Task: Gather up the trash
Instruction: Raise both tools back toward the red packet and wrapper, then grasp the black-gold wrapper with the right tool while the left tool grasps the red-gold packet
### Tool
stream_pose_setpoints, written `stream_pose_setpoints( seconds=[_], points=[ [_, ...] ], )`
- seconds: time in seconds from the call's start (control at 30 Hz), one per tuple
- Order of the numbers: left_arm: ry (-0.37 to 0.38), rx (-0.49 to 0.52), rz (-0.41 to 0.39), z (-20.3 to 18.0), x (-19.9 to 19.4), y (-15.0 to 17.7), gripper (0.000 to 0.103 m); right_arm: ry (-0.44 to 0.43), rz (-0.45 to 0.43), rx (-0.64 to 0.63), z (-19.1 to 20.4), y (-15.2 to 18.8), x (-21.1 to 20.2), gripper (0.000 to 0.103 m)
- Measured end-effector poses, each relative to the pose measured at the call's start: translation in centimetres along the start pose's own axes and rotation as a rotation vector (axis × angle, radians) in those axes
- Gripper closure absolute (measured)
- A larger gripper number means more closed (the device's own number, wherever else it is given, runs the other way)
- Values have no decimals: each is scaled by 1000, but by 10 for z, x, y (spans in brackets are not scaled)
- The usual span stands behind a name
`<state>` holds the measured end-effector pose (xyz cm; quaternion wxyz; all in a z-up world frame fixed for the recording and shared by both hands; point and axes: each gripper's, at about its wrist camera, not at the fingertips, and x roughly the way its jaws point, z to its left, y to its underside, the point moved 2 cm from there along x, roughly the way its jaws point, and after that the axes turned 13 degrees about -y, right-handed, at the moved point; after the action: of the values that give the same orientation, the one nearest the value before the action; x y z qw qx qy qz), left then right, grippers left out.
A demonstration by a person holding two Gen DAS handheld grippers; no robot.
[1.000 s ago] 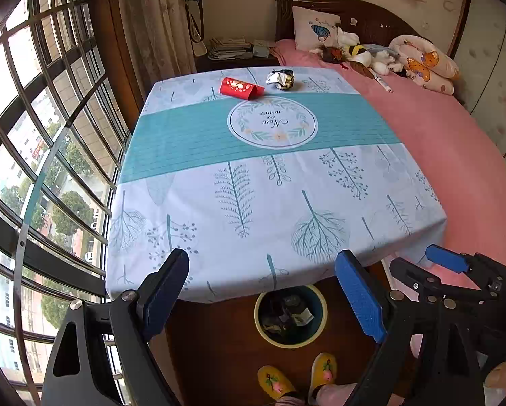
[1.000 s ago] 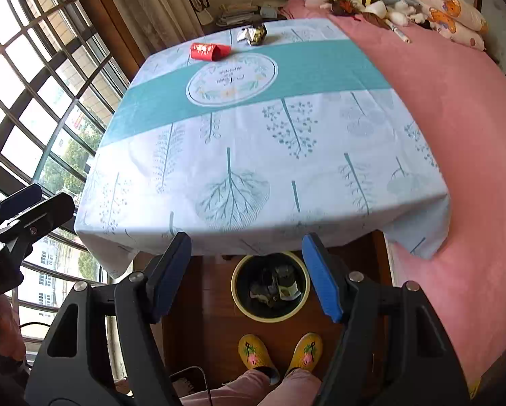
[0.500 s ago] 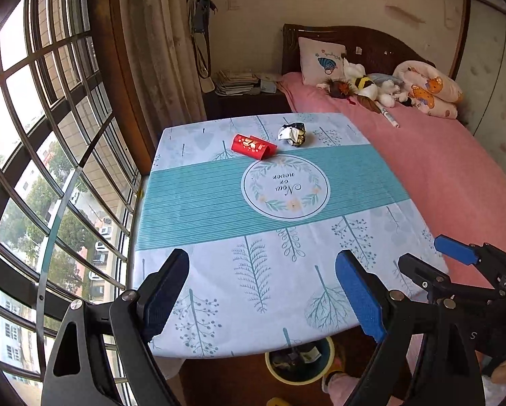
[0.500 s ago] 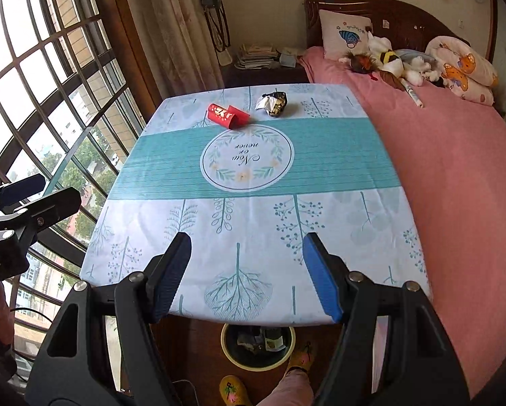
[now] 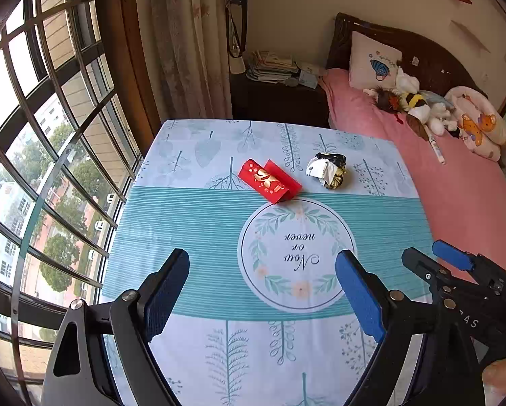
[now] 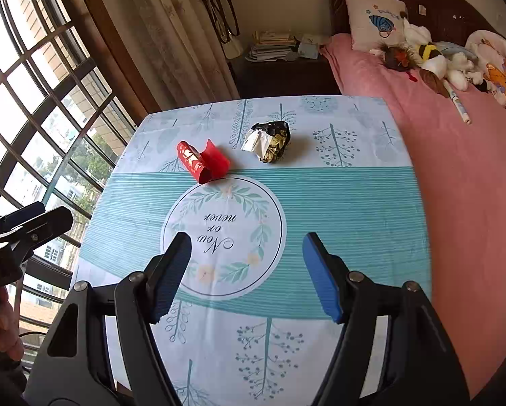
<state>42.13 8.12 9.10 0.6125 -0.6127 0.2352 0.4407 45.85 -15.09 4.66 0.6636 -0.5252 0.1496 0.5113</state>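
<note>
Two pieces of trash lie at the far side of the table: a red paper packet [image 5: 269, 180] [image 6: 202, 162] and, to its right, a crumpled black, white and gold wrapper [image 5: 327, 170] [image 6: 268, 141]. My left gripper [image 5: 263, 286] hovers open over the near middle of the tablecloth, well short of both. My right gripper [image 6: 246, 267] is also open with nothing between its fingers, above the round printed emblem. In the left wrist view the right gripper [image 5: 456, 267] shows at the right edge. The left gripper [image 6: 26, 226] appears at the left edge of the right wrist view.
A blue and teal tablecloth [image 5: 192, 223] [image 6: 354, 203] covers the table. A barred window [image 5: 50, 135] runs along the left. A pink bed [image 5: 462, 196] [image 6: 462, 169] with a pillow and soft toys lies right. A dark nightstand [image 5: 276, 98] with stacked papers stands behind the table.
Both grippers have risen and moved forward over the table. The bin and slippers below the table's near edge have dropped out of view. The trash now looks closer.
</note>
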Motion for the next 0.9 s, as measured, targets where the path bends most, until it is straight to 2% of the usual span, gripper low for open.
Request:
stream_pose_setpoints(
  seconds=[0.2, 0.4, 0.57, 0.7, 0.9],
  points=[
    [-56, -35, 97, -50, 99, -48, 13, -41, 58, -2, -64, -60, 76, 37],
    [-93, -110, 209, -72, 189, -72, 15, -104, 85, 79, -111, -107, 150, 37],
    [-121, -153, 247, -78, 236, -87, 15, -167, 115, 151, -120, -126, 199, 37],
    [-143, -188, 287, -75, 265, -95, 15, -163, 144, 149, -118, -132, 231, 37],
    [-142, -199, 333, -80, 295, -102, 15, -170, 142, 129, -123, -131, 255, 50]
  ],
)
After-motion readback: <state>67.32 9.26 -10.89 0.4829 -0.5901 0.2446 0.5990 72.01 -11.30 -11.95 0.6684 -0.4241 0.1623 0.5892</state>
